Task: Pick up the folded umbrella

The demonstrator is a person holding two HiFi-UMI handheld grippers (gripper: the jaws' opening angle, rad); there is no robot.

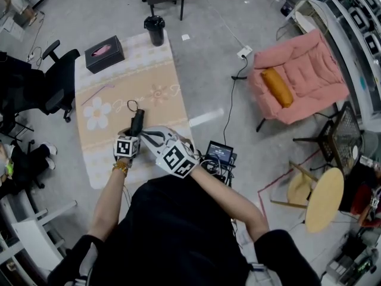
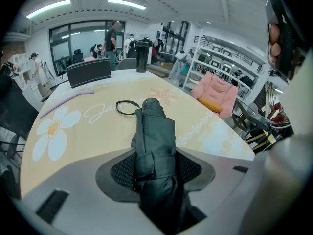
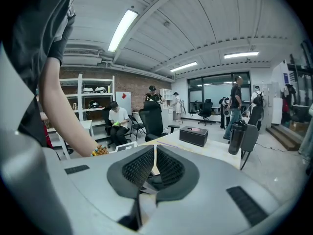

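Since the umbrella (image 2: 154, 146) is a soft roll of fabric over a stiff folded frame, expect it to be light and to give a little under the pads before it firms up. The cloth looks slick, so a hold on loose folds could slip. The place to grip is the thick middle by the wrap band, which is where your left gripper (image 2: 155, 168) has it. Its fingers (image 2: 122, 169) stand wide, one on each side, with the pads against the fabric. How hard they press I can't judge.

The umbrella lies on the bench (image 2: 98, 126), about midway between the side edges and nearer the near edge, its strap (image 2: 126, 106) end toward the far edge.

The left gripper view shows that contact plainly. The head view shows only the dark umbrella (image 1: 137, 123) poking out past the left gripper (image 1: 134, 134), but it does show the whole bench (image 1: 149, 64) and your right gripper (image 1: 149, 137) just beside the left. The right gripper view shows what neither of the others can — the right gripper (image 3: 154, 163) has its fingers almost together, with nothing between them.
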